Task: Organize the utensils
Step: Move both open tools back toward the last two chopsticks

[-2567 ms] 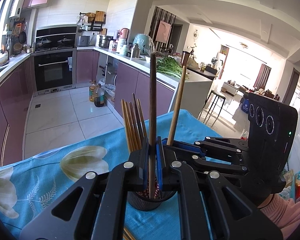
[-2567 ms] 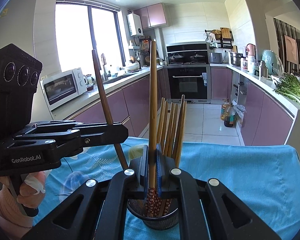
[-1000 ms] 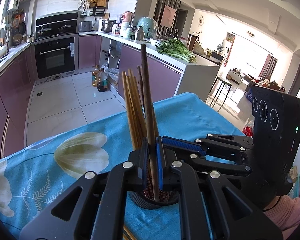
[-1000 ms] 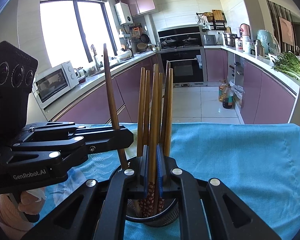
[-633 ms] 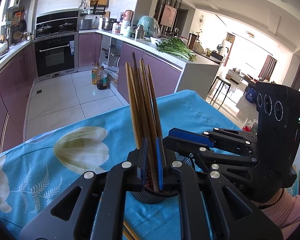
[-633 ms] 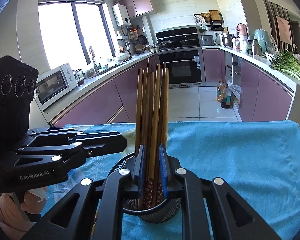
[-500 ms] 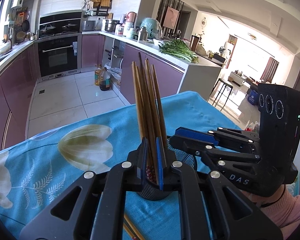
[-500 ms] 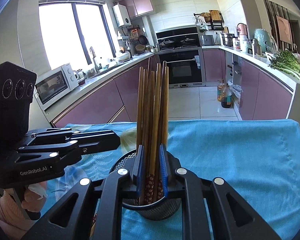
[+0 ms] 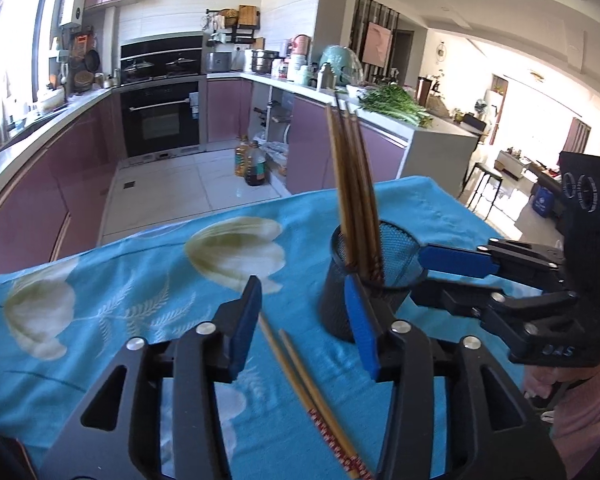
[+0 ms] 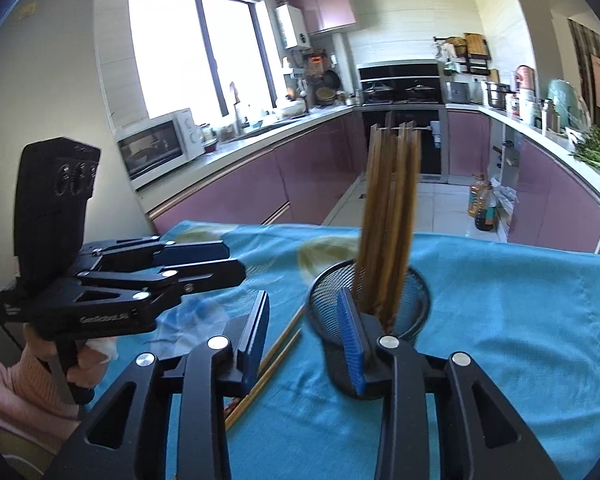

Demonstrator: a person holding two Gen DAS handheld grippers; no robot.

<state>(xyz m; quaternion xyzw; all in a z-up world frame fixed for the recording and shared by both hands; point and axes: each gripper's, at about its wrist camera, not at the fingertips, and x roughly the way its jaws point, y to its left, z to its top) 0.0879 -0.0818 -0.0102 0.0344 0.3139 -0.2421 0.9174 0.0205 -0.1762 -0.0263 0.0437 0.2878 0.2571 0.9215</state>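
While both claws hang over the table (image 9: 112, 280) w/ its blue floral cloth, neither one grips anything. Left claw (image 9: 302, 312) has just been opening: its blue pads stand apart, approx. halfway, w/ nothing pressed between them; the 2 loose chopsticks (image 9: 312, 392) lie flat on the cloth below the gap, running diagonally toward the near edge, patterned ends nearest the camera. Right claw (image 10: 304, 328) has likewise just been opening, pads apart, nothing clamped; from its own view the right pad sits in front of the mesh holder (image 10: 412, 292), whether touching I can't tell, and the left pad sits over the cloth beside the loose pair. Black mesh holder stands upright on the cloth, right of the loose pair in the left-wrist view, w/ a bundle of wooden chopsticks (image 9: 354, 184) standing in it, leaning slightly, tops blurred. In the left-wrist view the right claw comes in from the right, its tips just beside the holder's rim; contact unclear. In the right-wrist view the left claw shows at left, held by a hand (image 10: 88, 364) w/ a pink sleeve. Behind: kitchen w/ purple cabinets, built-in oven (image 9: 160, 120), microwave (image 10: 156, 148) under the window, greens (image 9: 392, 102) on the far counter, oil bottles (image 9: 252, 160) on the floor.
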